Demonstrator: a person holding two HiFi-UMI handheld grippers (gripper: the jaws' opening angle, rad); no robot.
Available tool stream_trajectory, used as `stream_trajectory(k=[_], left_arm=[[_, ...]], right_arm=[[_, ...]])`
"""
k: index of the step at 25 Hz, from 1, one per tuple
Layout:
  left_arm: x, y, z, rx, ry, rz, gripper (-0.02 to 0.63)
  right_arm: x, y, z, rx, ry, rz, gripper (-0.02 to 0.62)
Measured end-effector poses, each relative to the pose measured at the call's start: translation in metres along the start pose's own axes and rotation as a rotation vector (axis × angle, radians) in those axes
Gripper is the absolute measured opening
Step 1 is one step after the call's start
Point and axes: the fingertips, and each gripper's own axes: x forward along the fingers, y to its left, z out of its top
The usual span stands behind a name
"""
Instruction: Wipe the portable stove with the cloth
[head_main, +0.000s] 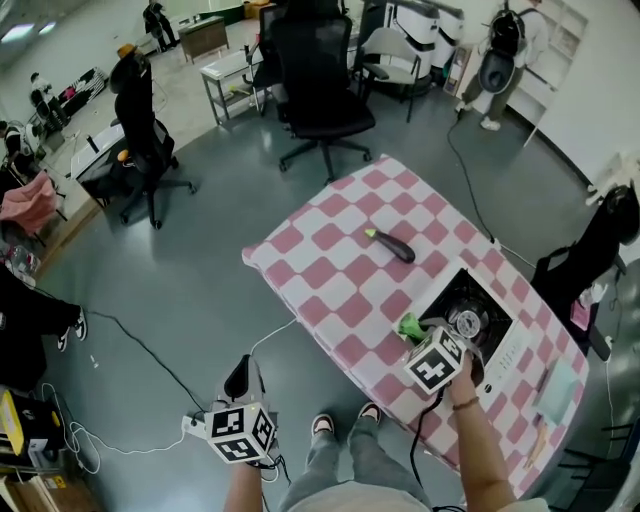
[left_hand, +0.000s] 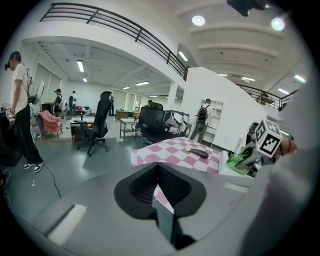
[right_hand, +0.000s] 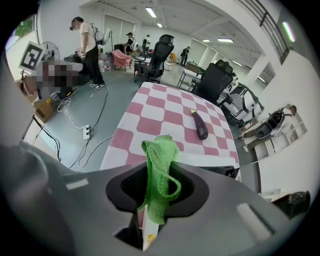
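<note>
Pink-checked tablecloth (head_main: 330, 250); right gripper (right_hand: 156, 192) pinches knitted green cloth (right_hand: 160, 160) at black stove (head_main: 482, 298) edge; left gripper (left_hand: 159, 195) closed, empty.

Green cloth (right_hand: 159, 167); pink-white checked tablecloth (head_main: 335, 255)

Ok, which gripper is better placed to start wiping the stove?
Right. The right gripper is shut on the green cloth at the near edge of the portable stove. The left gripper, shut and empty, hangs off the table, far away.
</note>
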Motion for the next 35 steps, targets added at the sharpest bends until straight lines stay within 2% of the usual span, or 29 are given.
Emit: stream_trajectory(k=[5, 8, 13, 20, 27, 31, 35], left_arm=[[0.008, -0.025, 0.019, 0.027, -0.022, -0.041, 0.000], [0.019, -0.050, 0.033, 0.042, -0.045, -0.098, 0.000], [0.039, -0.105, 0.061, 0.088, -0.092, -0.213, 0.000], [0.061, -0.180, 0.099, 0.137, -0.146, -0.353, 0.000], [0.075, -0.254, 0.121, 0.215, -0.185, -0.479, 0.000], [0.082, -0.282, 0.130, 0.231, -0.201, -0.517, 0.000], [0.087, -0.301, 0.132, 0.230, -0.208, -0.540, 0.000]], right_arm=[[-0.030, -0.009, -0.001, 0.095, -0.109, 0.015, 0.075], [-0.054, -0.019, -0.001, 0.184, -0.212, 0.022, 0.075], [-0.103, -0.053, -0.017, 0.326, -0.380, -0.065, 0.075], [-0.176, -0.098, -0.079, 0.493, -0.586, -0.321, 0.075], [-0.240, -0.123, -0.184, 0.769, -0.779, -0.638, 0.075], [-0.268, -0.117, -0.241, 0.856, -0.819, -0.844, 0.075], [-0.276, -0.107, -0.287, 0.980, -0.811, -0.946, 0.075]])
